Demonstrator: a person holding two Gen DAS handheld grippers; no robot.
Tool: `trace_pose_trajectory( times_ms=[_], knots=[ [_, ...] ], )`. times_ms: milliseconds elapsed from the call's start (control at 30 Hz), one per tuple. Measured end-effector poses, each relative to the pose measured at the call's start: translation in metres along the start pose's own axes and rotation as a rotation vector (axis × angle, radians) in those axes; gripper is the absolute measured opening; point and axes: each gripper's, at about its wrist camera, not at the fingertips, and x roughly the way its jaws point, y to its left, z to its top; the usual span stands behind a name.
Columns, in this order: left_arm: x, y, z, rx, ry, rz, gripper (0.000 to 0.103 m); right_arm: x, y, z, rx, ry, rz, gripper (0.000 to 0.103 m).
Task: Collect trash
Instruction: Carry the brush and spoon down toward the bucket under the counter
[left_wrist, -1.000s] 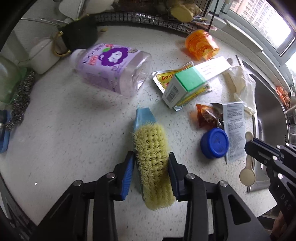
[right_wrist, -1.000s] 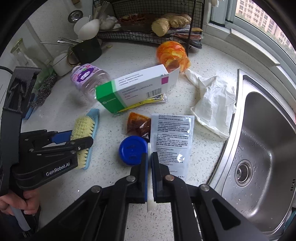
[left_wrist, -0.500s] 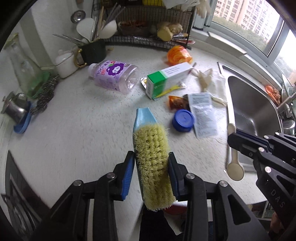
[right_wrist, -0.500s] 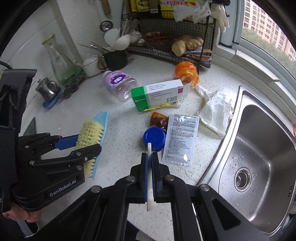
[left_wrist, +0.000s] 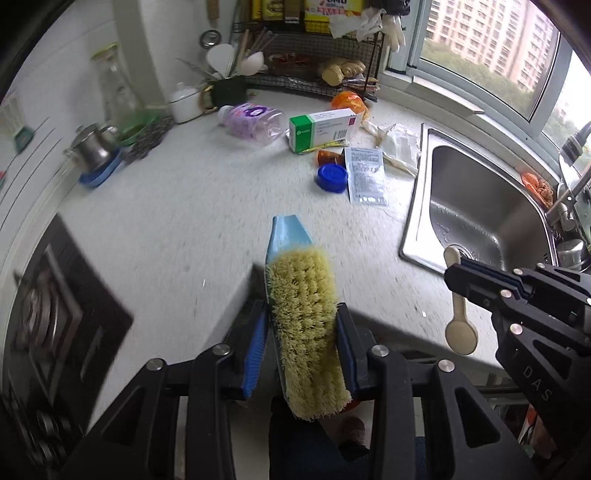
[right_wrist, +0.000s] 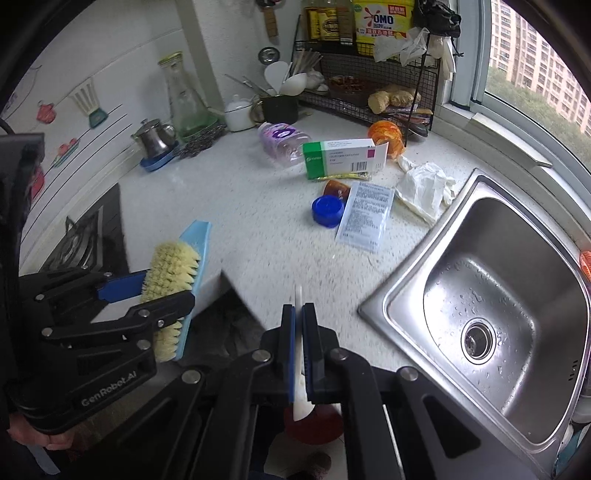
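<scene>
Left gripper (left_wrist: 301, 343) pinched the scrub brush (left_wrist: 304, 325) across its bristles, fingers part spread; right gripper (right_wrist: 298, 334) pressed tight on the white spoon (right_wrist: 300, 369). Both carried out past the tabletop (left_wrist: 184, 229) edge, well short of the sink (right_wrist: 498, 295). Best kept clamped and level until over a bin, none clearly seen; released one at a time

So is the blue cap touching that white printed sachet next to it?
Touching. In the right wrist view the blue cap has its edge against the left edge of the white sachet, with no counter visible between them; the left wrist view agrees.
</scene>
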Motion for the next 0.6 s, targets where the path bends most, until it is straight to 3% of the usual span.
trace_pose_trajectory(
  times_ms=[300,600],
  knots=[
    [-0.032,-0.026,-0.079,-0.078,0.006,0.024,0.033,-0.033,0.001,-0.060,-0.070,0.010,0.034,0.003],
    [-0.027,-0.033,-0.132,-0.101,0.080,0.026,0.033,-0.033,0.016,-0.112,-0.097,0.084,0.068,0.003]
  ],
)
